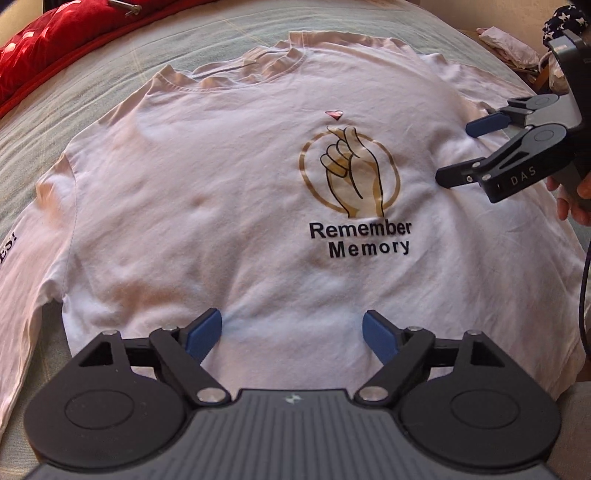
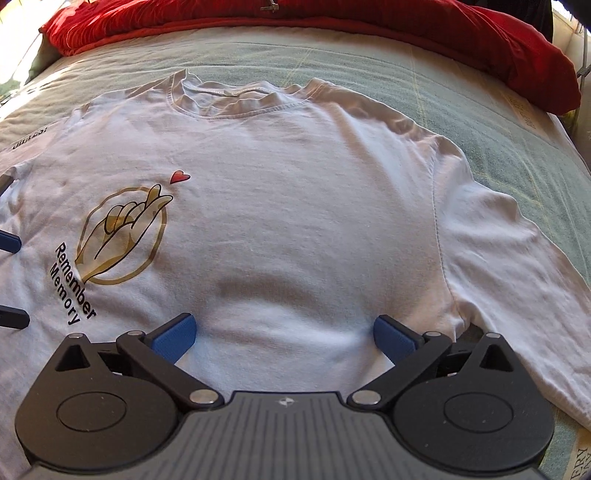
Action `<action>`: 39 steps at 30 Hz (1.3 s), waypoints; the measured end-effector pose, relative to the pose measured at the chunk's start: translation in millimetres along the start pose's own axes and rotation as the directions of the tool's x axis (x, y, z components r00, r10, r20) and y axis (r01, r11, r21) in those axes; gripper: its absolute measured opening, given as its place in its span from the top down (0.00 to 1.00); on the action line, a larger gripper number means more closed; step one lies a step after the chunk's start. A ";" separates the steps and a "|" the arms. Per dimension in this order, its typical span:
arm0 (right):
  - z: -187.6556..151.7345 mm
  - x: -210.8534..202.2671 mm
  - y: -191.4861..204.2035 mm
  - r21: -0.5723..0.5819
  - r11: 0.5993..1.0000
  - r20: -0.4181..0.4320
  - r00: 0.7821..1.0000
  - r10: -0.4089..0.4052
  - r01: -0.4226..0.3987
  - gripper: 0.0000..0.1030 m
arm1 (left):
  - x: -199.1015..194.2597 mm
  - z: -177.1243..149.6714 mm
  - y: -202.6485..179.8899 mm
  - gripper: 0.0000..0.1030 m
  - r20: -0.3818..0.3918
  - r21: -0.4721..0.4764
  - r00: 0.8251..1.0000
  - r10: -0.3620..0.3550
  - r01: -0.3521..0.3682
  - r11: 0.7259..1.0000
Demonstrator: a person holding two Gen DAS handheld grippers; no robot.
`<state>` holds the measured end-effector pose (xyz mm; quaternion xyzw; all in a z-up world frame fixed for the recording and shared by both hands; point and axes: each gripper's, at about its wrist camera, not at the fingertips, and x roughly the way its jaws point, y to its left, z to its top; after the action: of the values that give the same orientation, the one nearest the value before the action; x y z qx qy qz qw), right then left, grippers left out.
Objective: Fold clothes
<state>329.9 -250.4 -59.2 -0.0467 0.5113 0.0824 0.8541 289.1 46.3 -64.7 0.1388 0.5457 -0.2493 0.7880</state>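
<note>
A white T-shirt (image 1: 207, 206) lies spread face up on the bed, collar (image 1: 258, 70) away from me. Its print (image 1: 351, 173) is a gold ring with a hand, above the words "Remember Memory". My left gripper (image 1: 291, 328) stands open over the lower part of the shirt, with only flat cloth between its blue pads (image 1: 205, 334). In the right wrist view the shirt (image 2: 295, 221) fills the frame, print (image 2: 122, 236) to the left and one sleeve (image 2: 509, 258) to the right. My right gripper (image 2: 284, 328) is wide open above the lower chest and holds nothing. From the left wrist view, the right gripper (image 1: 461, 152) hovers beside the print.
The bed has a pale green cover (image 2: 388, 66). A red blanket (image 2: 332, 22) lies along the far side. A heap of other clothes (image 1: 506, 44) sits at the far right corner. A hand (image 1: 570, 199) holds the right gripper. The left gripper's fingers (image 2: 9, 242) show at the left edge.
</note>
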 end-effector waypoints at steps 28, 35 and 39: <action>-4.3 -1.3 13.7 0.090 0.991 0.061 0.993 -0.104 0.098 0.00 | -9.3 -27.4 39.3 0.17 0.135 0.028 0.988 -0.078 0.074 0.997; -7.2 -2.2 12.8 0.091 0.992 0.082 0.992 -0.093 0.085 0.00 | -1.5 -34.2 29.6 0.01 0.107 -0.047 0.994 0.009 -0.004 0.999; -3.3 -1.0 10.3 0.096 0.992 0.058 0.995 -0.082 0.076 0.00 | 1.6 -29.7 27.1 0.01 0.083 -0.100 0.996 0.045 -0.036 0.994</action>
<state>324.7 -240.9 -59.8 -0.0243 0.4857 0.0257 0.8734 280.8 83.1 -78.5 0.1003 0.5202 -0.2118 0.8213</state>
